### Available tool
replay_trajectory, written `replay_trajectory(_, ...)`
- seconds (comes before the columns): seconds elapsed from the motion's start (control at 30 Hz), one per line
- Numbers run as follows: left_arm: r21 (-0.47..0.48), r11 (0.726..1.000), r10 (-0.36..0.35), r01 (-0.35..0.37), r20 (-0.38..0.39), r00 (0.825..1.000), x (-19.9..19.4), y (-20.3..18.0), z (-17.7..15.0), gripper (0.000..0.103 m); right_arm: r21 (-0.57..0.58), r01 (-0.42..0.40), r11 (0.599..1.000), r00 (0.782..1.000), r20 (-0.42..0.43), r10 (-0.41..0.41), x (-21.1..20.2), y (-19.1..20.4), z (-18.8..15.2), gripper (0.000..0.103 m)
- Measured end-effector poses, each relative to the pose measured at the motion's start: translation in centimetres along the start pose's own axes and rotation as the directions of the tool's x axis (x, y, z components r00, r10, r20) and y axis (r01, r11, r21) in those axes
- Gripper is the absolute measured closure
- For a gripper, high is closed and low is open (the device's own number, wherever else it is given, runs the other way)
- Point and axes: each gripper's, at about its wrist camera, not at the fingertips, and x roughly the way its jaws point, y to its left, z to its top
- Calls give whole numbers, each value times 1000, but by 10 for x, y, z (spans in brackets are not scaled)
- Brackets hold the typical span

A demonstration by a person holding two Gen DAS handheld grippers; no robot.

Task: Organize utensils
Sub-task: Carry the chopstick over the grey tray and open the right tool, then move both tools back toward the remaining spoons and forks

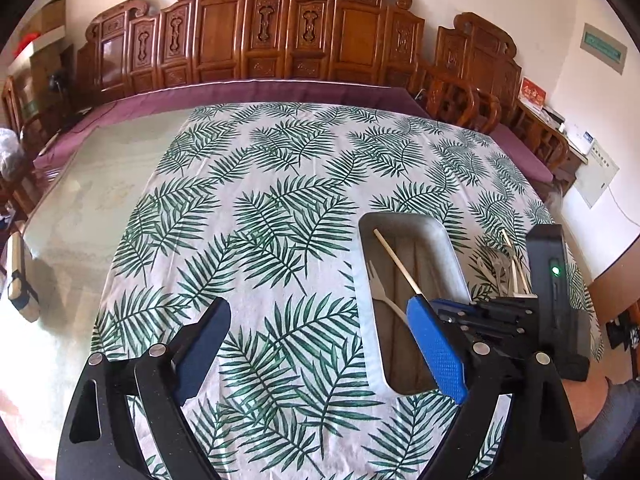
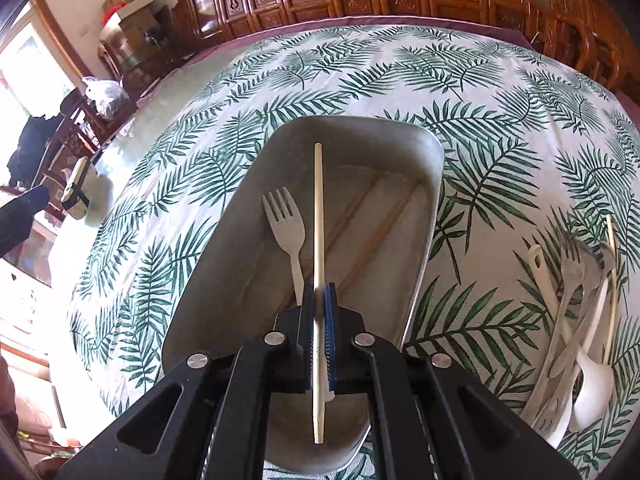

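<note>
A grey metal tray (image 2: 436, 168) lies on the leaf-print tablecloth. In it are a white plastic fork (image 2: 286, 232) and two wooden chopsticks (image 2: 380, 236) on its floor. My right gripper (image 2: 319, 292) is shut on another pale chopstick (image 2: 318, 208), held lengthwise above the tray, its far end over the tray's back. My left gripper (image 1: 317, 304) stands open over bare cloth left of the tray (image 1: 400, 218), with nothing between its fingers. The left wrist view also shows the fork (image 1: 380, 296), the held chopstick (image 1: 394, 258) and the right gripper (image 1: 448, 305).
A heap of white plastic utensils (image 2: 572, 320) with one chopstick lies on the cloth right of the tray, also seen as a heap (image 1: 504, 268). A small strapped box (image 1: 20, 284) stands on the glass tabletop at the left. A carved wooden bench (image 1: 280, 36) runs behind the table.
</note>
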Motion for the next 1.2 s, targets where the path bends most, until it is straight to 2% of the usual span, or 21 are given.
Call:
replay_trajectory(0.33,-2,1000,12,-12,6,1000,-10,2,-3,17,-61,-25,998,999,27,26,-6,15,0,95)
replay_trajectory(0.6,8,1000,-1,1,19,1000,-15,-14,-1,17,-112,-26,993,993,111,39,-54,12,-12,95)
replay_trajectory(0.67,12,1000,-11,11,21,1000,-16,-22,0,17,-114,-21,993,990,134,36,-71,6,-18,95)
replay_trajectory(0.77,28,999,-35,34,25,999,-15,-39,2,17,-110,-10,994,986,167,28,-96,-7,-30,87)
replay_trajectory(0.97,60,994,-92,91,14,996,-4,-79,6,17,-80,34,996,979,203,-17,-134,-45,-54,87)
replay_trajectory(1.2,90,986,-143,144,-15,990,15,-123,4,17,-61,125,990,973,205,-110,-155,-93,-73,85)
